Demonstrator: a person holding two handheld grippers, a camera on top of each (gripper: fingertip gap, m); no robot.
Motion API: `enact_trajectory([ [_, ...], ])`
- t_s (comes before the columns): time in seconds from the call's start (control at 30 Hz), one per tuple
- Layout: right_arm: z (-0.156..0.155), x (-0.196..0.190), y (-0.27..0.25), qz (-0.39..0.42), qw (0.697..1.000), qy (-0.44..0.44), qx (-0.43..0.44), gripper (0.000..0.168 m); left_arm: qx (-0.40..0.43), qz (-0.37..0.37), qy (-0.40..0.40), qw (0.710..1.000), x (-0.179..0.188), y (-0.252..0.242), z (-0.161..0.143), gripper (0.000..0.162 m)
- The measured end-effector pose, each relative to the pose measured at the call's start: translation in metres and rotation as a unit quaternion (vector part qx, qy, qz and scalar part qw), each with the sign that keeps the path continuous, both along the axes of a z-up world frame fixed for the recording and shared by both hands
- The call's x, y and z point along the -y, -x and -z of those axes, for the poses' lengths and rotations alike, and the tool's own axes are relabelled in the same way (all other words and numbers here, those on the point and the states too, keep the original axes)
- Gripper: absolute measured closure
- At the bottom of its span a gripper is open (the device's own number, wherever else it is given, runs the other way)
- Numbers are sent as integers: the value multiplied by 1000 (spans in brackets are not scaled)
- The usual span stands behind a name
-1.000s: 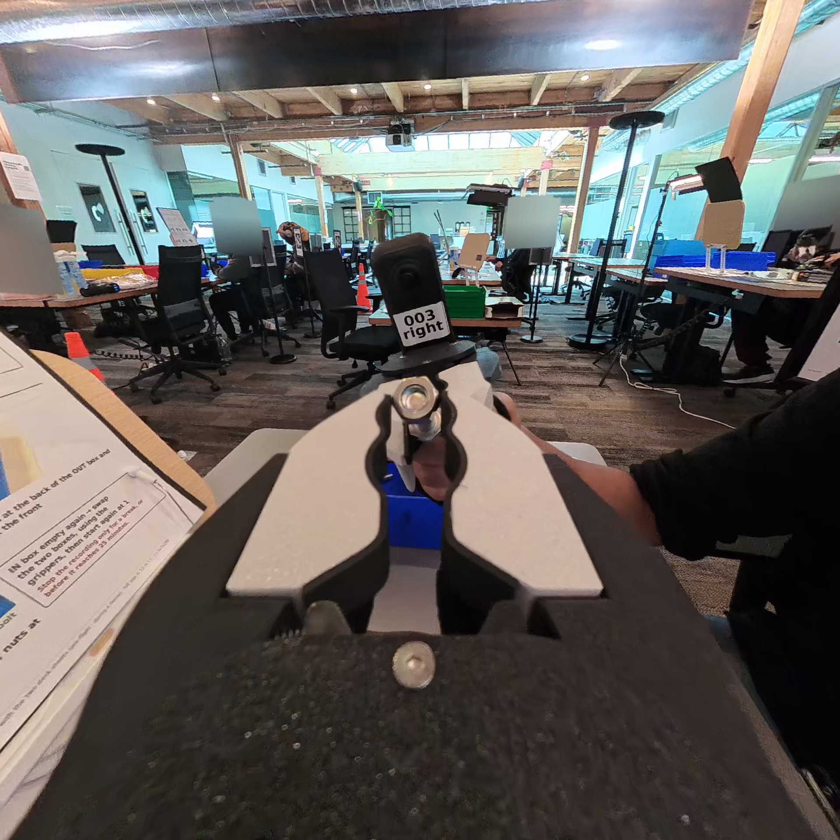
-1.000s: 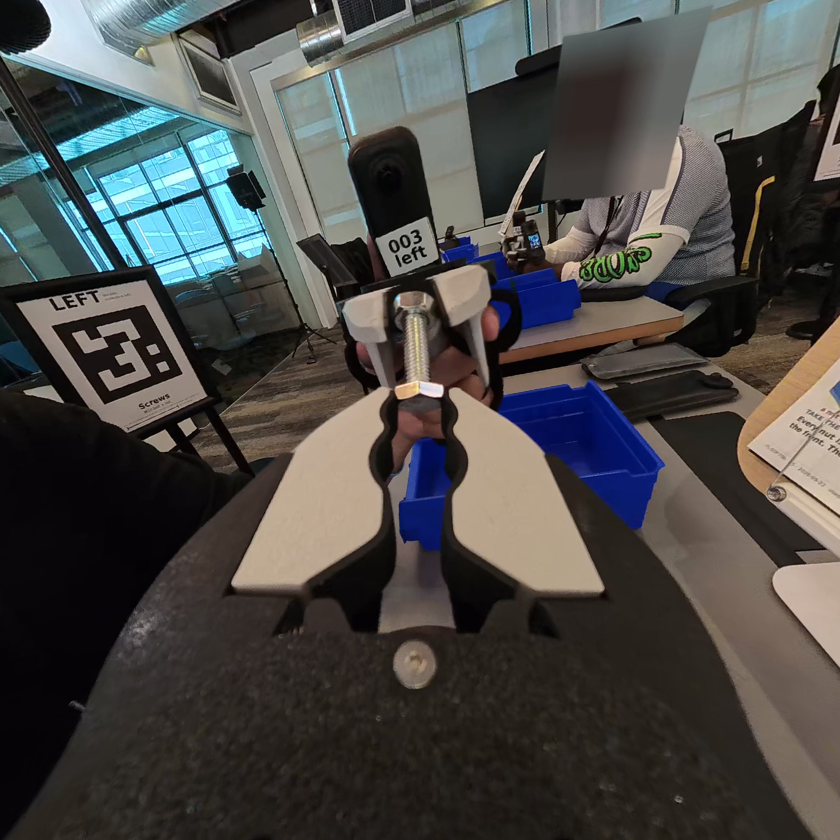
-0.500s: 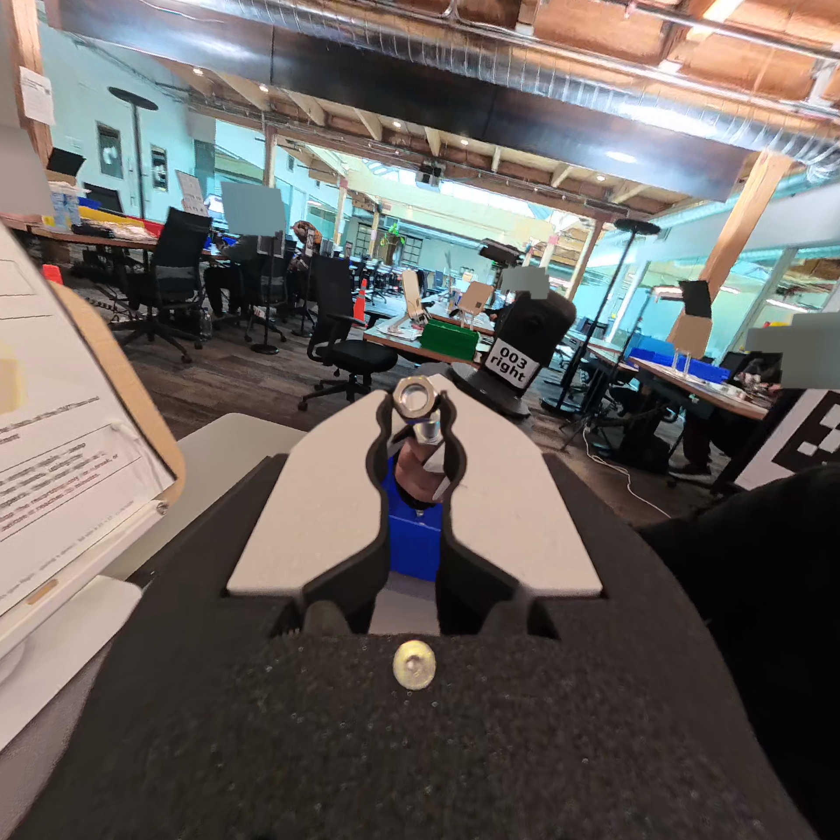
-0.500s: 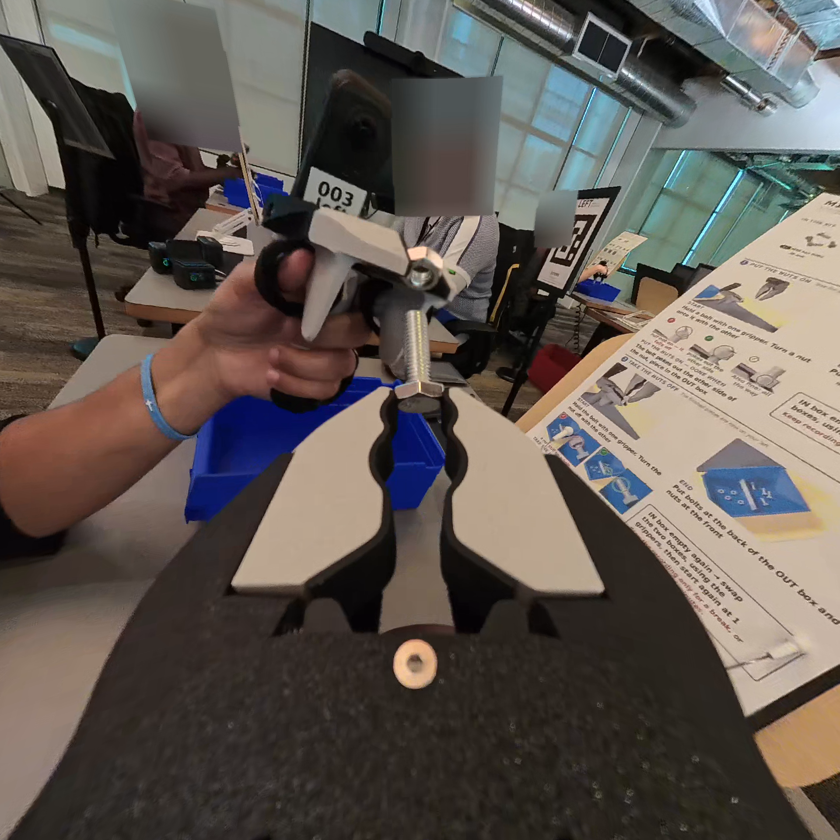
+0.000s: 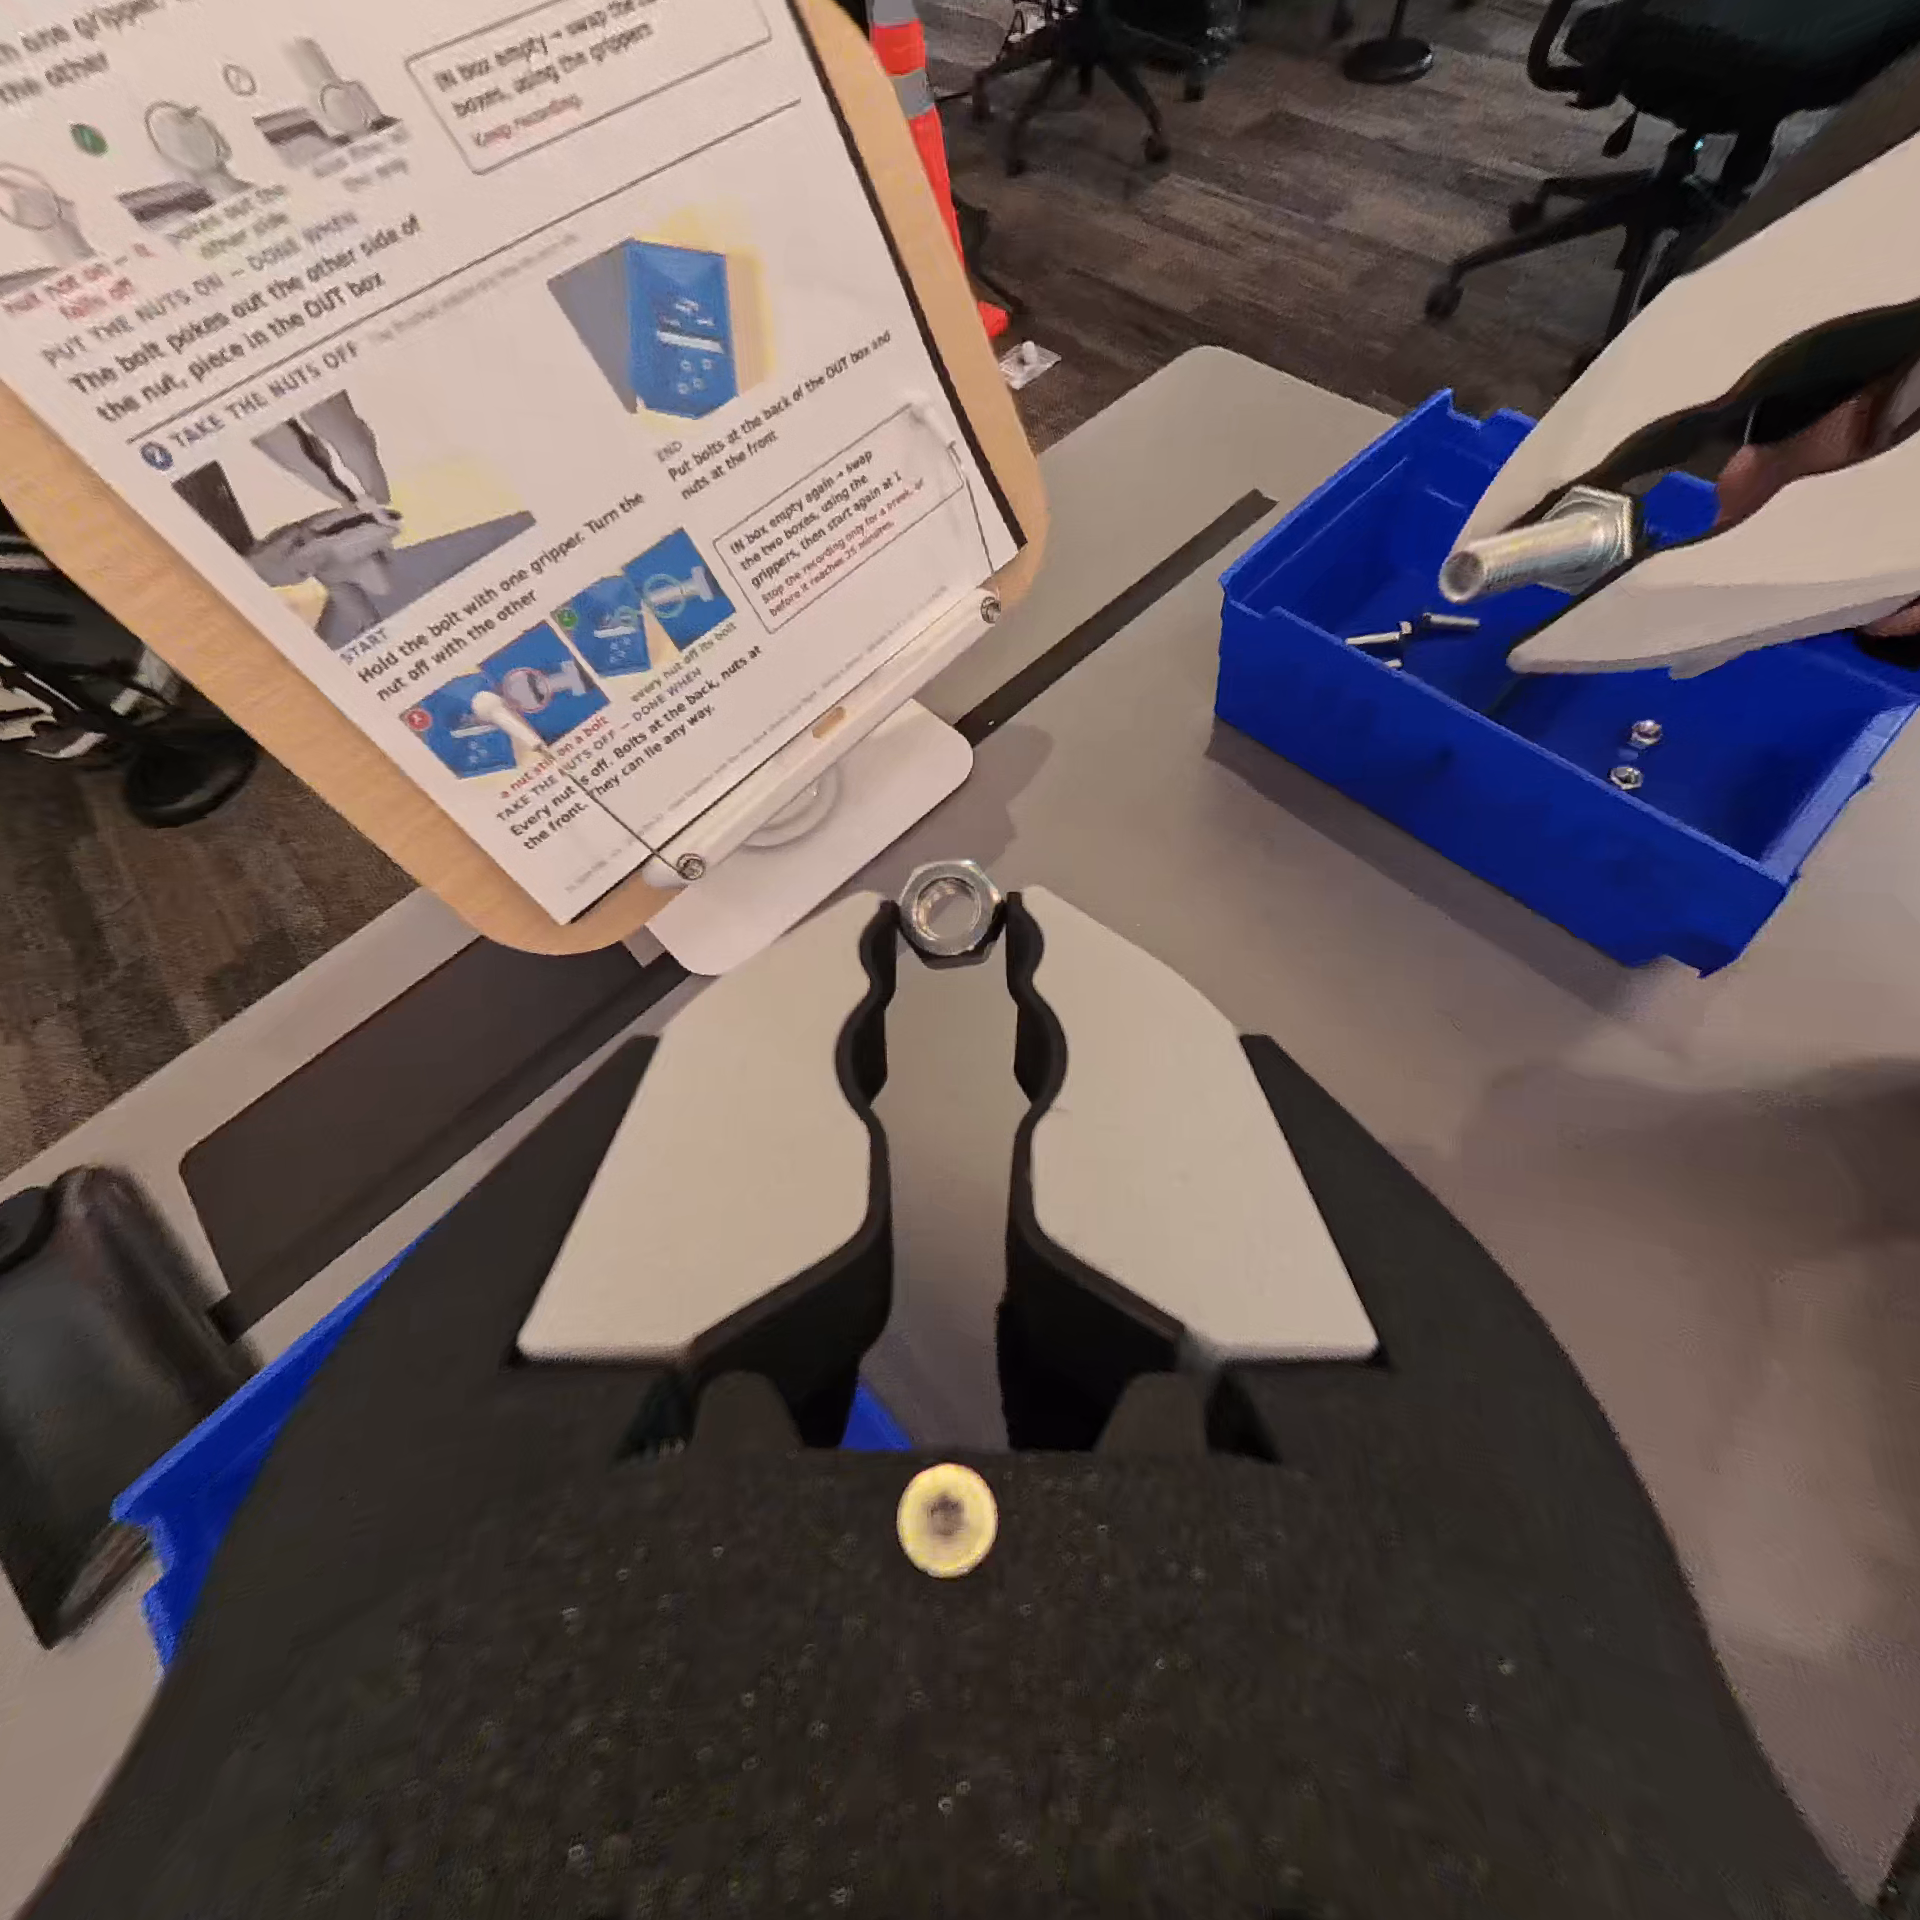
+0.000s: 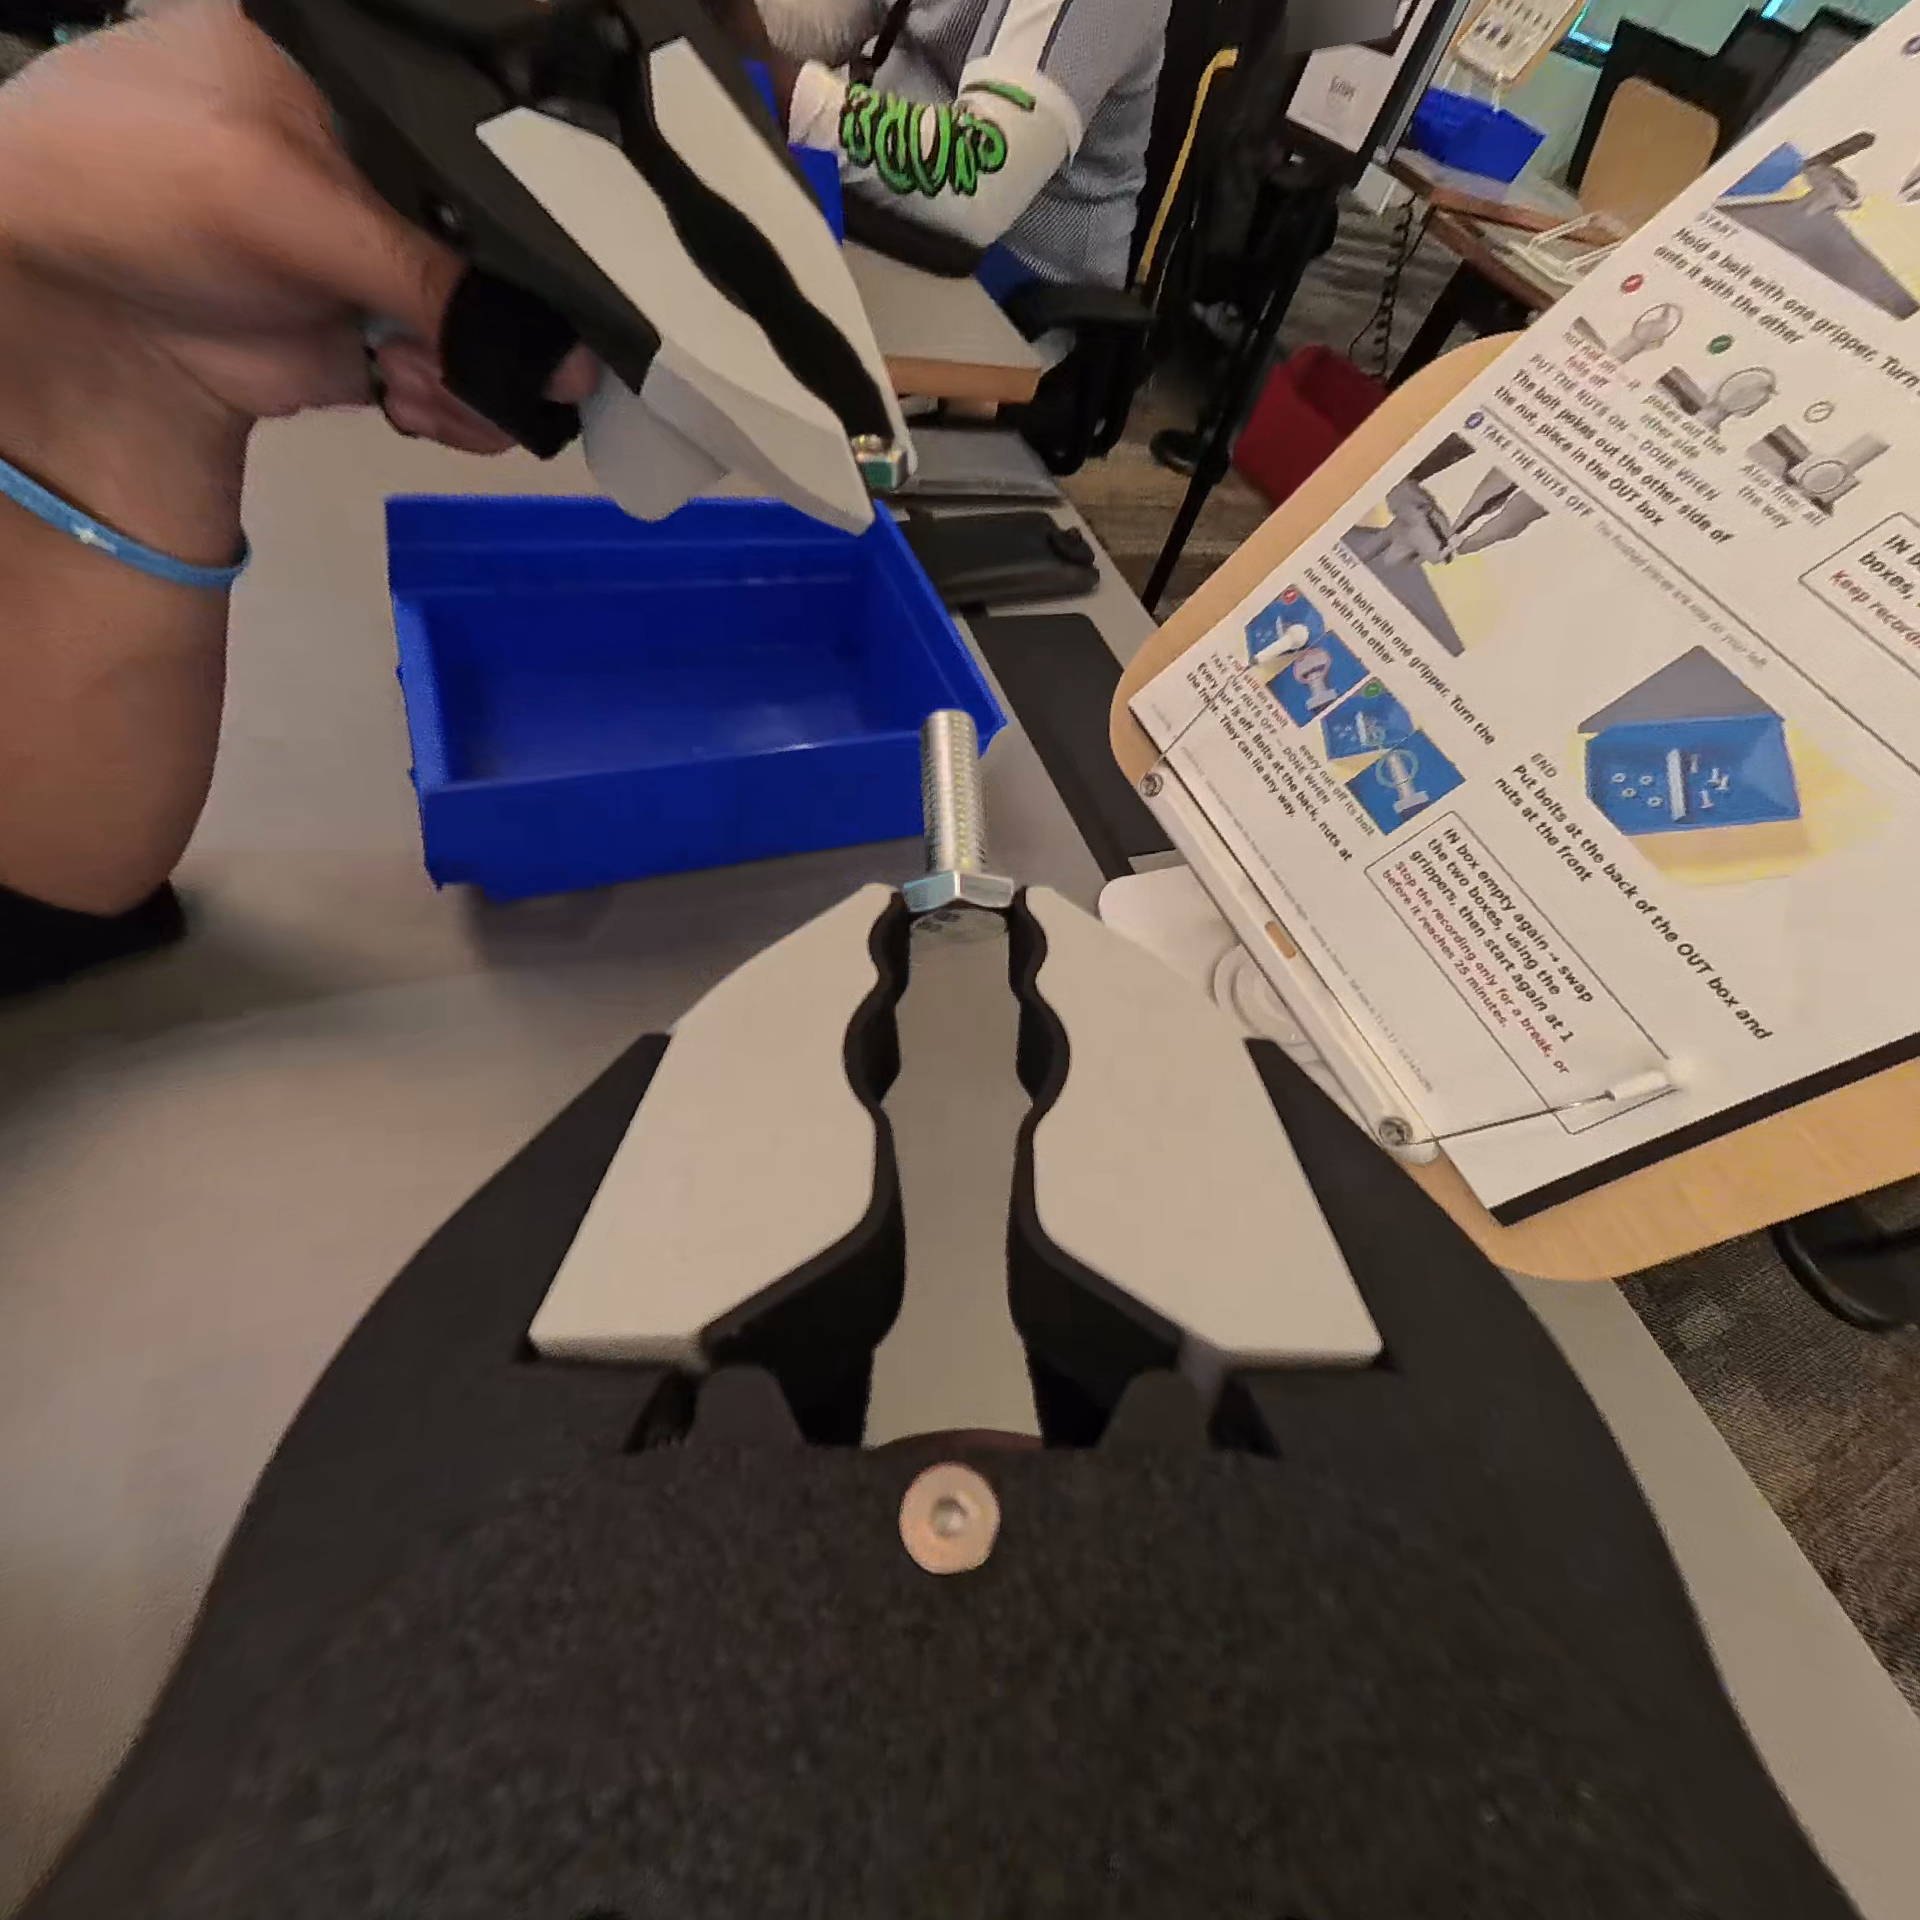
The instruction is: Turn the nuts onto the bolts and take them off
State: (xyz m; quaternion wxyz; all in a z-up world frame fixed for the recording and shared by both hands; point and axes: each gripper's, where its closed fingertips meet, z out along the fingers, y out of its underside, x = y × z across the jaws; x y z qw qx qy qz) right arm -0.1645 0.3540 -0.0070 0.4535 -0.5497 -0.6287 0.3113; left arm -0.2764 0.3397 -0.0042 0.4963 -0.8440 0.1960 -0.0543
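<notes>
Left gripper (image 5: 950, 914) pinching a loose nut (image 5: 950, 912), right gripper (image 6: 958, 906) clamping a bolt (image 6: 954, 800) by its head, apart

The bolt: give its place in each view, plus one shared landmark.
Left wrist view: bolt at upper right, held in the right claw over a blue bin.
Right wrist view: bolt at centre, upright.
Shared landmark: the instruction board.
</notes>
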Motion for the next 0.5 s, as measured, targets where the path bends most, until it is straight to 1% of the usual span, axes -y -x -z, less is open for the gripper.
enact_trajectory([
  [0.07, 4, 2, -7, 0, 1000, -14, 27, 150, -14, 2, -3, 1000, 2, -3, -1, 143],
  [0.13, 8, -3, -27, 21, 996, -44, 70, 150, -24, 11, 0, 1000, 5, -8, 0, 143],
  [0.2, 10, -17, -63, 71, 989, -64, 116, 150, -25, 21, -1, 999, 9, -12, -1, 143],
  [0.3, 22, -50, -133, 183, 966, -46, 176, 150, -17, 43, 2, 999, 14, -19, -2, 143],
  [0.37, 42, -74, -175, 246, 944, -6, 218, 150, -23, 46, 6, 999, 15, -20, 0, 143],
  [0.43, 76, -97, -205, 287, 915, 51, 278, 150, -26, 48, 9, 998, 15, -21, 2, 143],
  [0.47, 96, -109, -214, 293, 898, 73, 320, 150, -26, 52, 12, 998, 15, -23, 3, 143],
  [0.5, 118, -119, -219, 282, 881, 97, 368, 150, -27, 56, 15, 998, 14, -24, 5, 143],
])
